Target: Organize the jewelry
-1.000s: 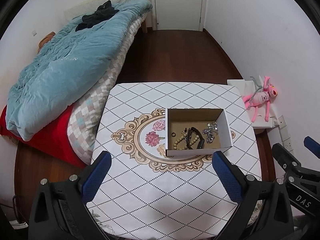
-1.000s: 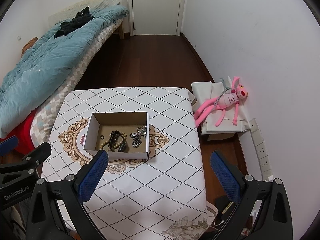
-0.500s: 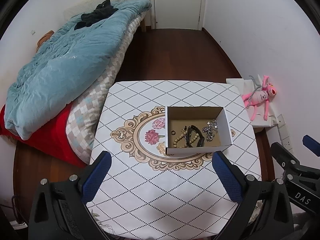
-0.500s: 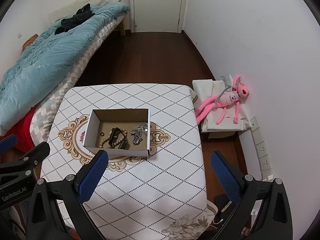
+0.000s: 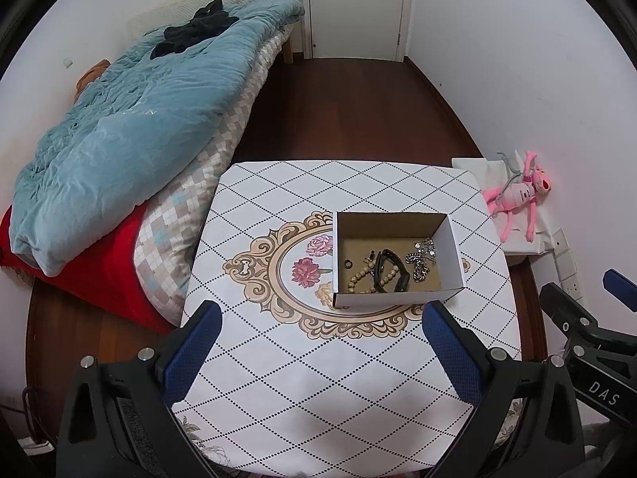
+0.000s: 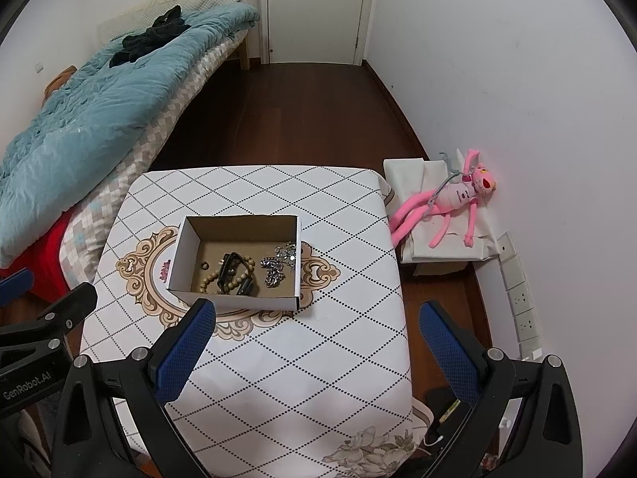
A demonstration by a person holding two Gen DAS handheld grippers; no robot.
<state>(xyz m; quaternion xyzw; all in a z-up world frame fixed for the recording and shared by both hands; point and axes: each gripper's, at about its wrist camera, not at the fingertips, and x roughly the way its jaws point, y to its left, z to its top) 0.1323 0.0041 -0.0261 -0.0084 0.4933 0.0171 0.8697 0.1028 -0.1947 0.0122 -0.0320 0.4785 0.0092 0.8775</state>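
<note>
From the left wrist view, the left gripper (image 5: 318, 338) was seen wide and empty, near the box (image 5: 398, 298) holding beads (image 5: 360, 277): light, loose, best pinched mid-strand. From the right wrist view, the right gripper (image 6: 318, 338) was likewise spread, the slippery silver chain (image 6: 274, 271) lying ahead-left.

Box's (image 5: 398, 299) jewelry details indistinct.
</note>
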